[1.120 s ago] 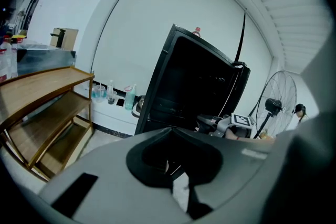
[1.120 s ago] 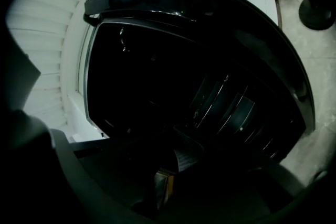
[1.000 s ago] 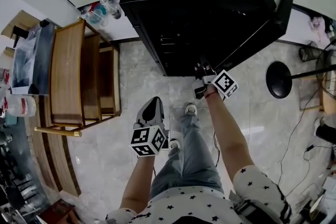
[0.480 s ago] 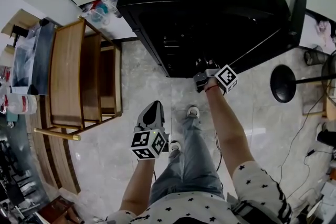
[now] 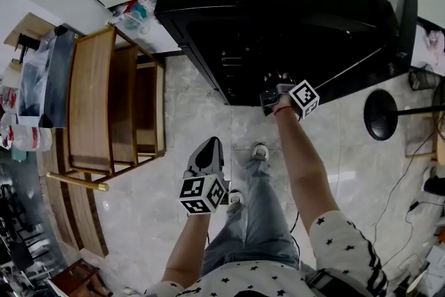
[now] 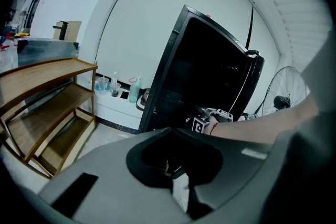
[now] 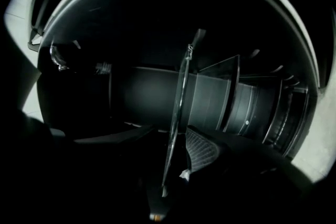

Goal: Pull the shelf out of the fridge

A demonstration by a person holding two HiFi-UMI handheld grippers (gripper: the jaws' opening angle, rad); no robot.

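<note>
Pale floor tiles point(image 5: 174, 101) front a black fridge point(image 5: 278, 3). Inside it, the right tool point(image 7: 168, 152) has just been opening its jaws; the edge of the glass shelf point(image 7: 180, 92) stands between them, unpinched. I'd close squarely on that rim, then draw straight back, clear of the door point(image 5: 401, 17). The left tool point(image 5: 211, 144) hangs closed, empty, over open floor.

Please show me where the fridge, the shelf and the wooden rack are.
fridge point(image 5: 278, 3), head view, on its black top.
shelf point(image 7: 177, 107), right gripper view, on its shiny front edge.
rack point(image 5: 90, 101), head view, on its top board.
</note>
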